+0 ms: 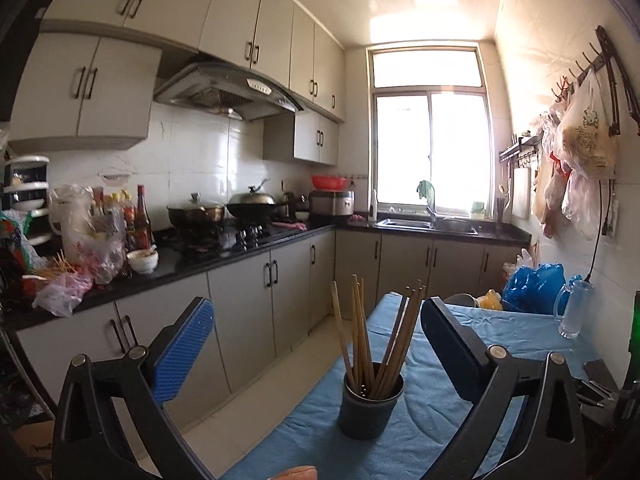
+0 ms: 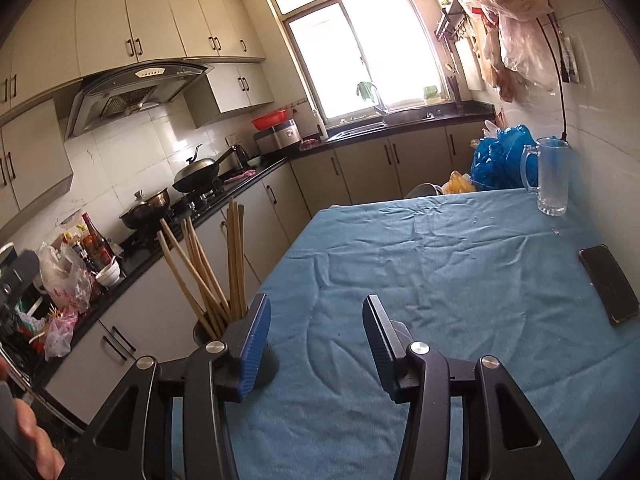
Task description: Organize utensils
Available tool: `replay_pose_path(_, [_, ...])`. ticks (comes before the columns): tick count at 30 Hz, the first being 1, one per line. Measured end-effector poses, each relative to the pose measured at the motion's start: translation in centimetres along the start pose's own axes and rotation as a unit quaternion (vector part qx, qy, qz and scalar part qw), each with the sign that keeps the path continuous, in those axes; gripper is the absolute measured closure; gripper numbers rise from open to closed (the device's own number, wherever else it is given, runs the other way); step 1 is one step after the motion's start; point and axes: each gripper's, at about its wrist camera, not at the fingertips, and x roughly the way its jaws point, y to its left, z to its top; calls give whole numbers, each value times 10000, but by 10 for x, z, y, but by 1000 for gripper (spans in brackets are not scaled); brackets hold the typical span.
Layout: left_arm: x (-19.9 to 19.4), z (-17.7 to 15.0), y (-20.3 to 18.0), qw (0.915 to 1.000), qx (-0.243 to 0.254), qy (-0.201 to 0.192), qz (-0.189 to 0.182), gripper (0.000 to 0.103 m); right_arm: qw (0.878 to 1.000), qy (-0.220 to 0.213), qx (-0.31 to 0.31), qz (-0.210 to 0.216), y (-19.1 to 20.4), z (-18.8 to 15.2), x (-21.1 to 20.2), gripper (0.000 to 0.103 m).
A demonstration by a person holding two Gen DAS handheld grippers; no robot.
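Chopsticks (image 1: 374,340): a bundle of wooden sticks, standing in a dark round holder (image 1: 370,406) on the blue-clothed table (image 2: 460,264), near the table's left edge beside the kitchen aisle

Long axis: near vertical, tips down inside the holder, butt ends pointing up and fanning outward; in the left wrist view some lean left, a cluster leans right, a couple stand almost straight. No stick lies flat on the cloth in either view

Position relative to left gripper (image 1: 318,350): directly ahead, on the centreline between the two fingers, apart from both pads. This gripper is spread wide, holding nothing. Judged the nearer and better-aligned of the two; its opening already frames the bundle, so a forward reach would bring the fingers to either side of the sticks

Position relative to right gripper (image 2: 316,340): off to its left; the holder is partly hidden behind the left finger, the sticks rising above it. This gripper is likewise parted and empty, aimed at bare cloth

Other items on the table: glass mug (image 2: 550,176) at the far right corner, dark phone (image 2: 608,288) along the right edge, both well apart from the holder

Task status, as judged: all visible sticks already sit in the holder; the splay is what remains untidy
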Motion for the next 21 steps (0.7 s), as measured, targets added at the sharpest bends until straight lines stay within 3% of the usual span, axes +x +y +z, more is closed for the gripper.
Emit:
replay_pose_path(7, [-13,-13,-4,9999,14,77,-145,0,9994,-86,-256,-196,5,-17,-14,43])
replay_pose_path(12, [4,-33,-14,9971,233,725,-12,0,9986,-120,-400,-329,5,-28,-19,39])
replay_pose_path(21, [29,-70,-7,9837,125,1783,-181,0,9964,-155,-624,-559,12,-47,-16,35])
